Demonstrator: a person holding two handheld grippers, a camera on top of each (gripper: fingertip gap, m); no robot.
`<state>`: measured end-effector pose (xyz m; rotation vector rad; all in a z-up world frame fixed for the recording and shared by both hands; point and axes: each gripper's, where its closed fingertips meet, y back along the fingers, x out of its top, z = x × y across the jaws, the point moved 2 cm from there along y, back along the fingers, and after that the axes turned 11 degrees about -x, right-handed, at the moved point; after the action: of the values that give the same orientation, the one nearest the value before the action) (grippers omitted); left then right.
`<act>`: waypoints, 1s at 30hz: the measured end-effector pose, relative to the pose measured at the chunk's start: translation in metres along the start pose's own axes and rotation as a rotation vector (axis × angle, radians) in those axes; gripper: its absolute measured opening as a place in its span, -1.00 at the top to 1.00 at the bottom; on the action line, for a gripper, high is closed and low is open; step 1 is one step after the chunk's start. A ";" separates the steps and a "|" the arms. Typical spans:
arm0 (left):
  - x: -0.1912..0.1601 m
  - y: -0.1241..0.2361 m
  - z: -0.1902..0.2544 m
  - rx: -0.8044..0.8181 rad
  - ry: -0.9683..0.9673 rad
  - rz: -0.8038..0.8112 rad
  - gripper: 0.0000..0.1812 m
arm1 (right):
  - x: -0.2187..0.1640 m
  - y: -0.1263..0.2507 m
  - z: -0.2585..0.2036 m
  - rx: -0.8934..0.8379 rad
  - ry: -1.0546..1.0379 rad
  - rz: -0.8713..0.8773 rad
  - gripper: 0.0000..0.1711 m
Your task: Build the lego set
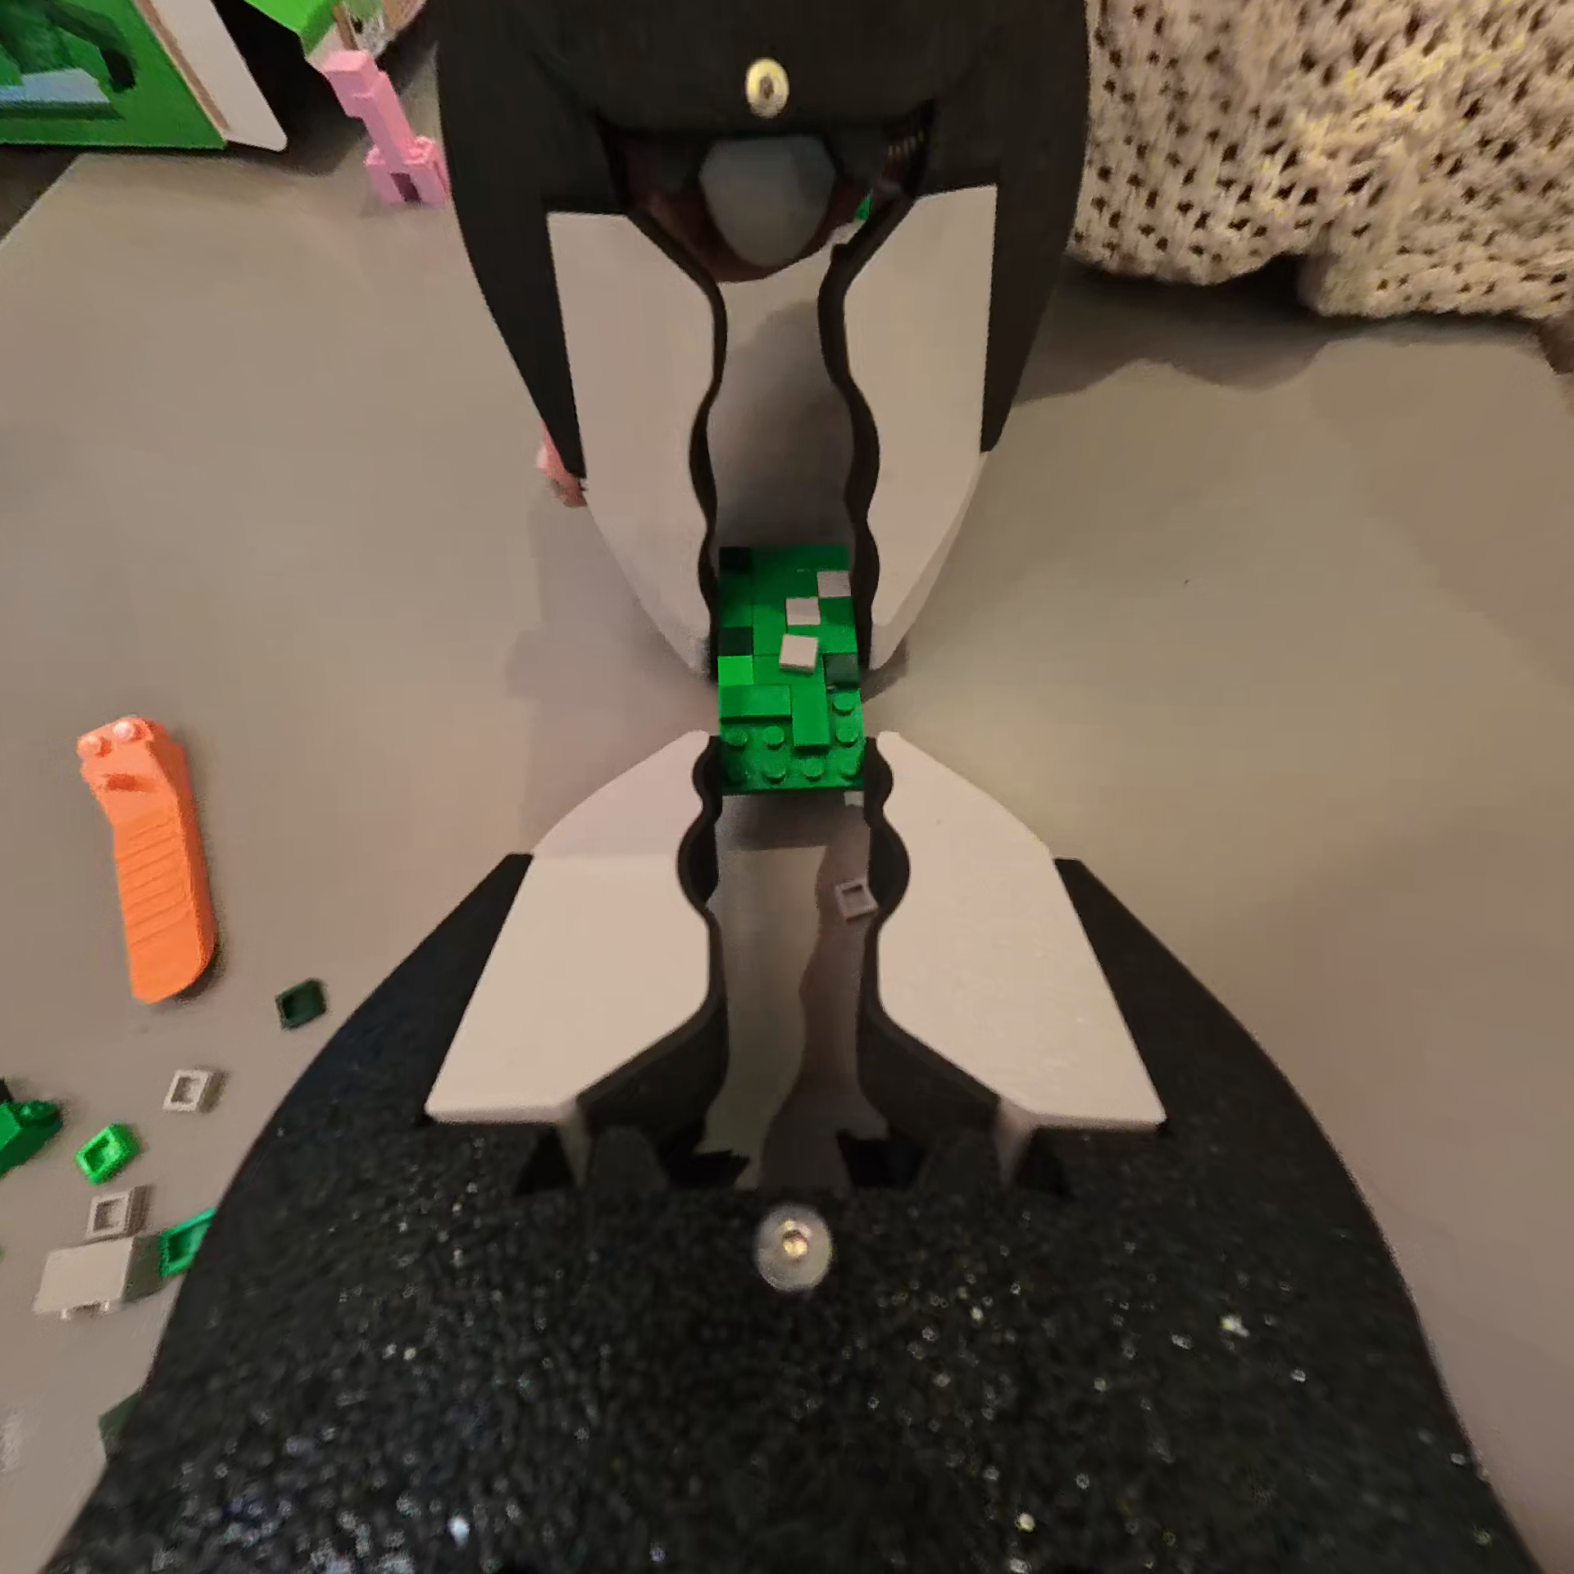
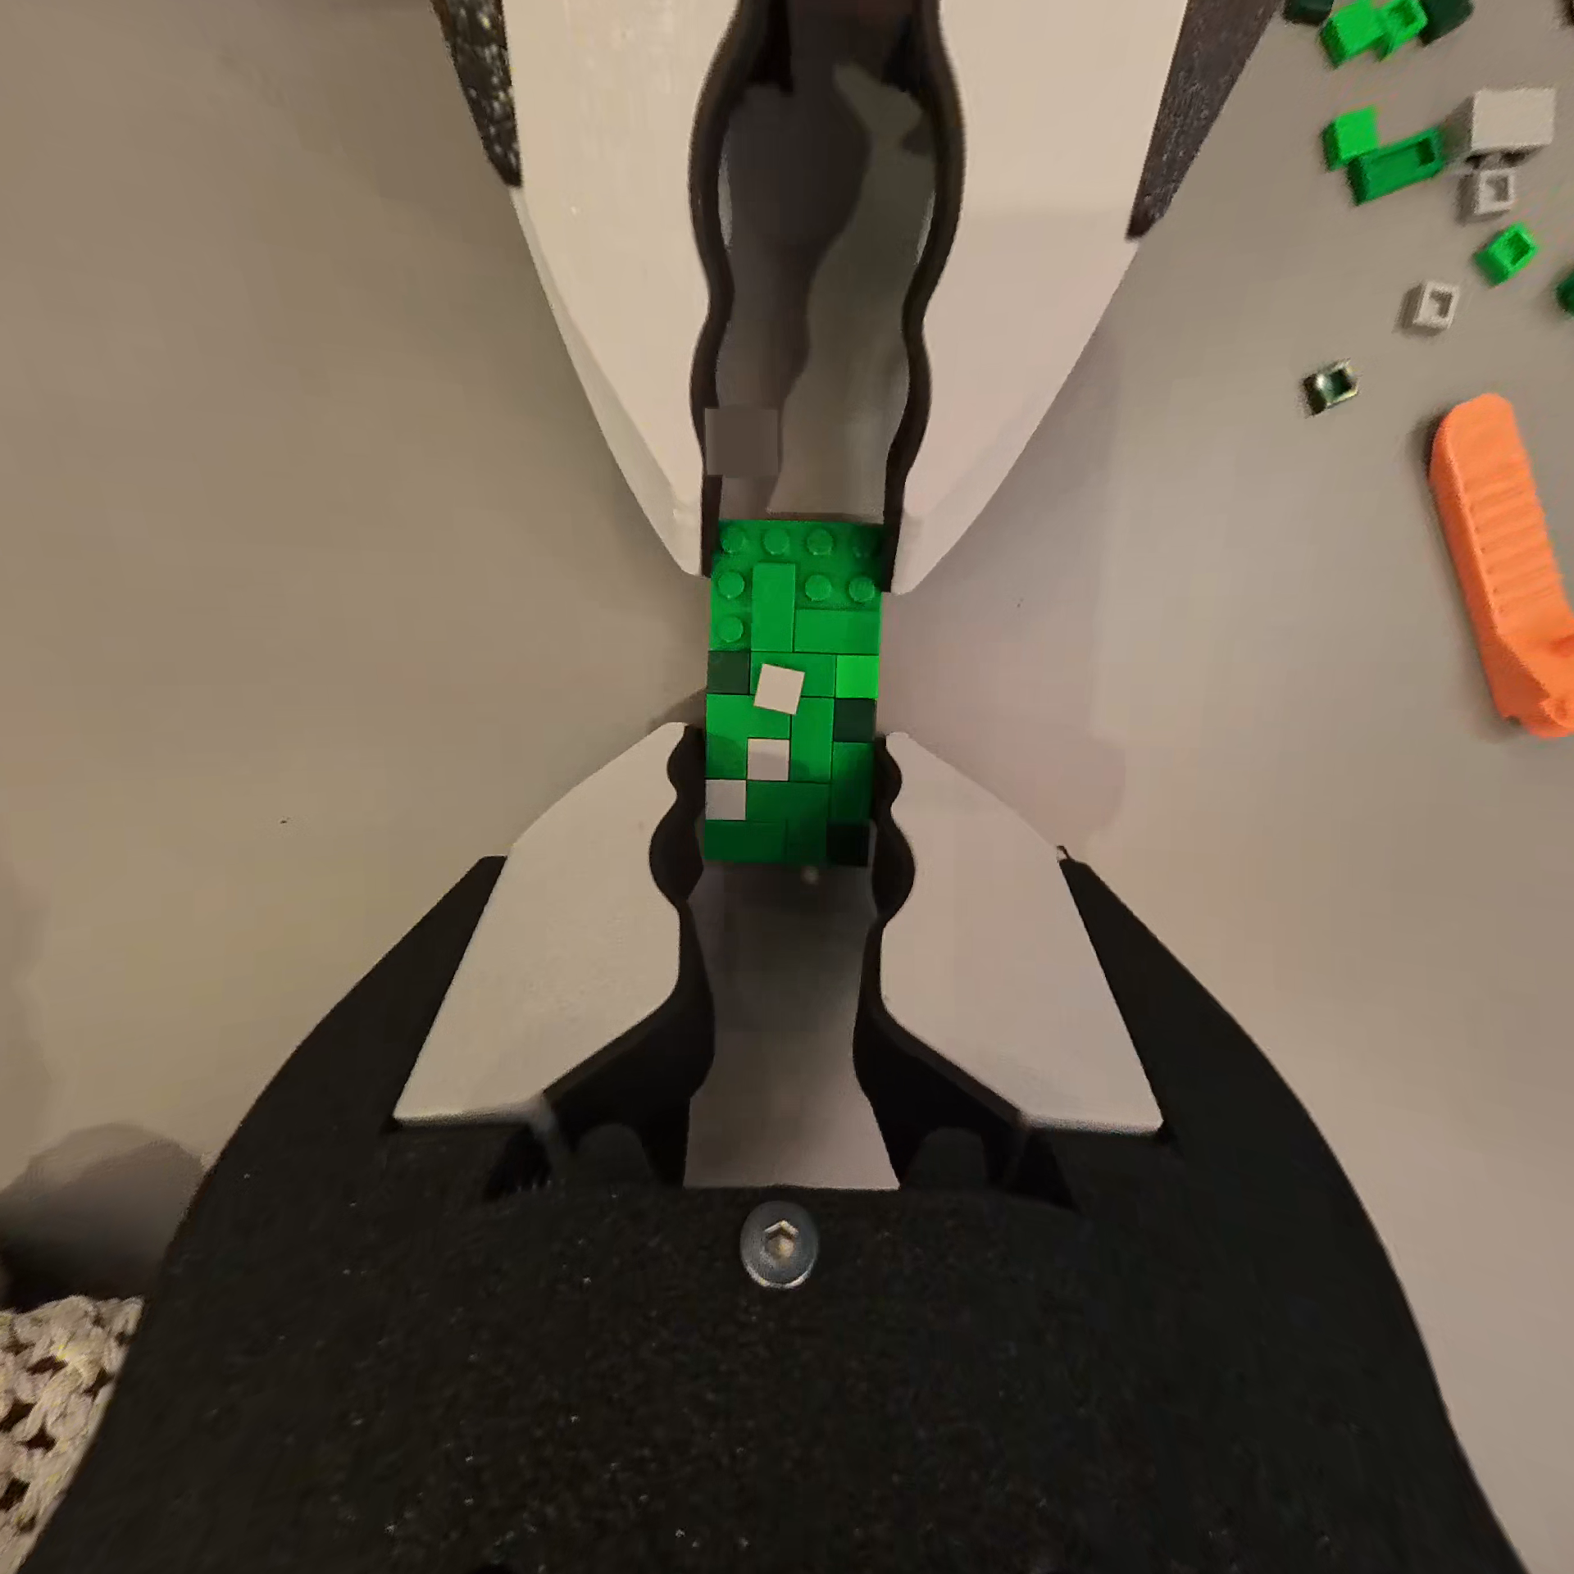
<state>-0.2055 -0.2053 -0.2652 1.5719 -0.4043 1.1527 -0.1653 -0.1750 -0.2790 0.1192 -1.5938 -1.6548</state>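
**Green plate clamped from both ends**

At the left of the left wrist view an orange brick separator [image 1: 153,860] is seen on the grey counter [image 1: 1235,681]. At centre frame, the green lego plate [image 1: 790,681] is gripped by the left gripper [image 1: 792,766] and right gripper [image 2: 792,801], jaws closed on opposite ends.

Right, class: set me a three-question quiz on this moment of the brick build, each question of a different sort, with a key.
1. True or false: both the left gripper and the right gripper are closed on the green plate.
2. How many small grey tiles lie on top of the plate? A) one B) three C) five
3. Fill in: the orange tool lies on the ______, held by no gripper.

Key
1. True; each grips one end.
2. B
3. table
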 end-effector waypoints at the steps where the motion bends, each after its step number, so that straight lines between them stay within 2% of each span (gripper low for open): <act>1: 0.000 0.001 0.000 0.002 0.007 0.003 0.64 | 0.001 -0.001 0.001 0.001 0.004 0.008 0.57; 4: -0.001 0.002 -0.003 0.045 0.009 0.004 0.56 | 0.002 0.000 0.004 -0.022 0.025 0.042 0.57; 5: -0.003 0.002 -0.004 0.060 0.015 -0.009 0.41 | 0.003 0.001 0.004 -0.023 0.031 0.055 0.57; 7: -0.008 -0.002 -0.003 0.053 0.032 -0.054 0.29 | 0.005 0.003 0.005 -0.030 0.036 0.080 0.57; 13: 0.005 -0.005 0.003 0.093 -0.064 -0.020 0.60 | 0.010 0.007 0.001 -0.015 0.049 0.108 0.57; 21: 0.005 -0.003 0.005 0.100 -0.067 -0.025 0.61 | 0.012 0.005 0.000 -0.020 0.045 0.112 0.57; 25: 0.009 0.000 0.004 0.085 -0.013 0.041 0.62 | 0.012 0.019 0.008 -0.073 0.013 0.119 0.50; 28: 0.016 0.003 0.006 0.077 -0.002 0.097 0.62 | 0.018 0.040 0.009 -0.073 0.003 0.199 0.54; 30: 0.020 0.005 0.008 0.076 -0.008 0.118 0.62 | 0.024 0.050 0.008 -0.045 -0.026 0.257 0.65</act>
<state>-0.1963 -0.2083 -0.2451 1.6365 -0.4688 1.2652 -0.1615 -0.1761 -0.2229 -0.1259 -1.5202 -1.4952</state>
